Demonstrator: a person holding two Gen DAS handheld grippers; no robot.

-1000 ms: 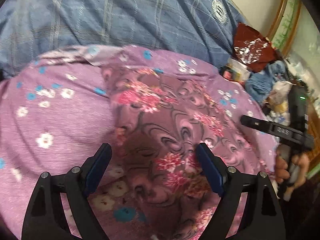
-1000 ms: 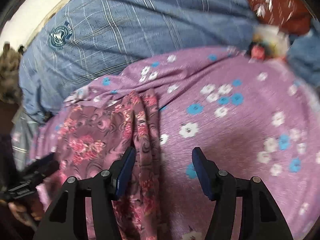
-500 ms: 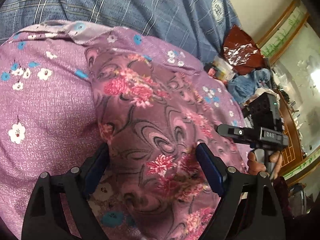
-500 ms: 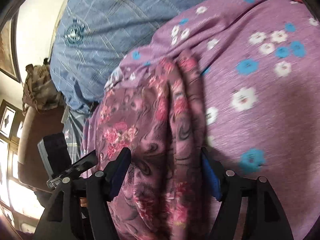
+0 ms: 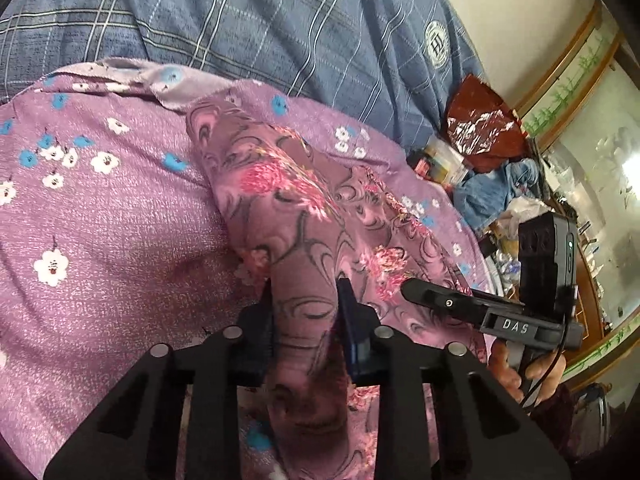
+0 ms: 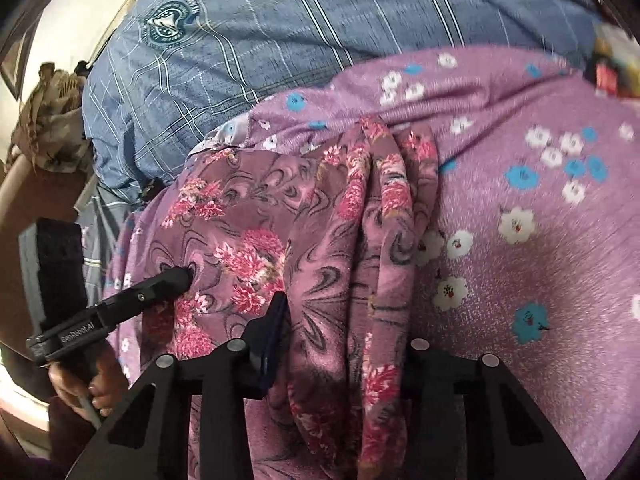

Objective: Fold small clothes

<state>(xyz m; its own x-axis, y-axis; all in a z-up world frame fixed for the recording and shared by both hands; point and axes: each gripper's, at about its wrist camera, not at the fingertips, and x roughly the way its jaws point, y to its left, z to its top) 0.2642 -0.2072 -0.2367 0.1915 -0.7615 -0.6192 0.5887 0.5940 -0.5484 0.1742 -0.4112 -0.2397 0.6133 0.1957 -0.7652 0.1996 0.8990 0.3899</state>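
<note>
A small mauve garment with pink flowers and dark swirls (image 5: 296, 208) lies bunched on a purple flowered sheet (image 5: 100, 216). My left gripper (image 5: 306, 300) is shut on a fold of the garment at its near end. In the right wrist view the same garment (image 6: 248, 216) hangs in folds, and my right gripper (image 6: 344, 320) is shut on its near edge; the cloth covers the right finger. Each gripper shows in the other's view, the right gripper (image 5: 472, 304) and the left gripper (image 6: 132, 300), both resting on the garment.
A blue plaid cover (image 5: 280, 28) lies behind the purple sheet. A red foil bag (image 5: 480, 128), blue cloth (image 5: 496, 188) and small clutter sit at the far right. A wooden-framed wall panel (image 5: 568, 92) stands beyond. A brown patterned item (image 6: 52, 120) sits at the left.
Both grippers have gone from open around the garment to shut on its near folds. The cloth is now pinched and gathered between the fingers.
</note>
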